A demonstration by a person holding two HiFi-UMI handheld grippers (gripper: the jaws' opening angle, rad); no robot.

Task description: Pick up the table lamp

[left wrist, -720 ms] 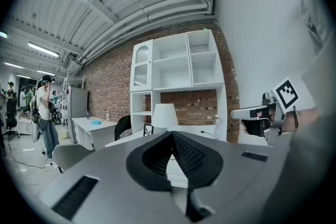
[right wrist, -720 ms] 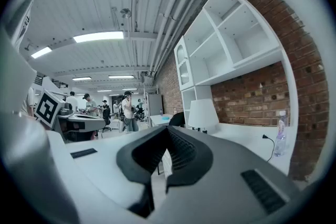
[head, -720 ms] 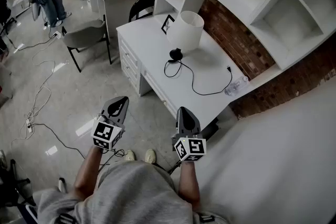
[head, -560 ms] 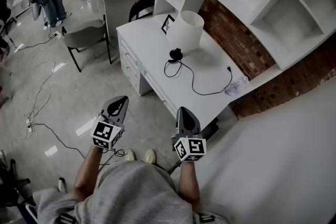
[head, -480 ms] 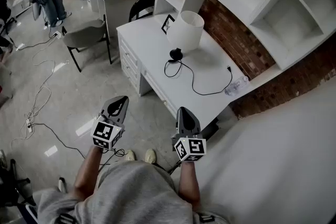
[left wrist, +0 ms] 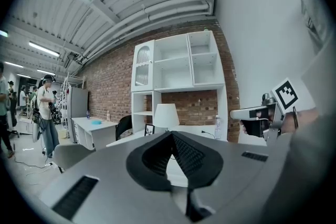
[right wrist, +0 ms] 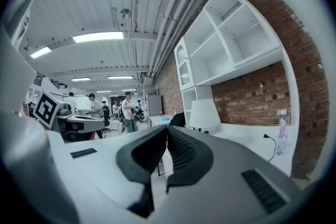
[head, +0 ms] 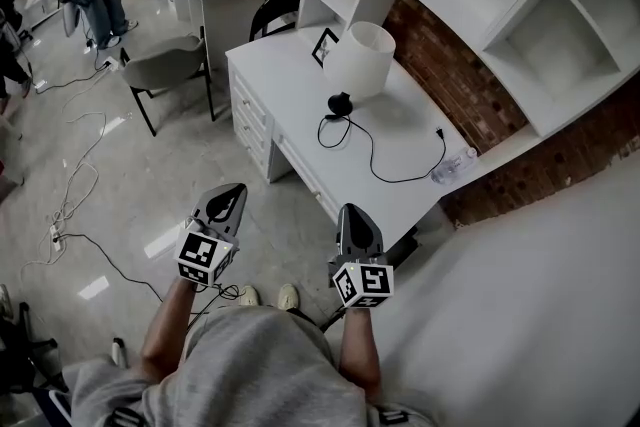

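Head view: table lamp point(head: 360, 58) stands upright on the white desk point(head: 290, 90), long axis vertical, shade uppermost.
Cord point(head: 372, 150): black, trailing from the lamp's base along the desktop.
Left gripper point(head: 232, 191): jaws together, empty, well apart from the lamp.
Right gripper point(head: 354, 212): jaws together, empty, well apart from the lamp.

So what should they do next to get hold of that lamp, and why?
Probably step forward to the desk first. The lamp stands on it, well ahead of the left gripper and the right gripper. Both are held over the floor, short of the desk, shut and empty. Opening one can wait until it is near the lamp.
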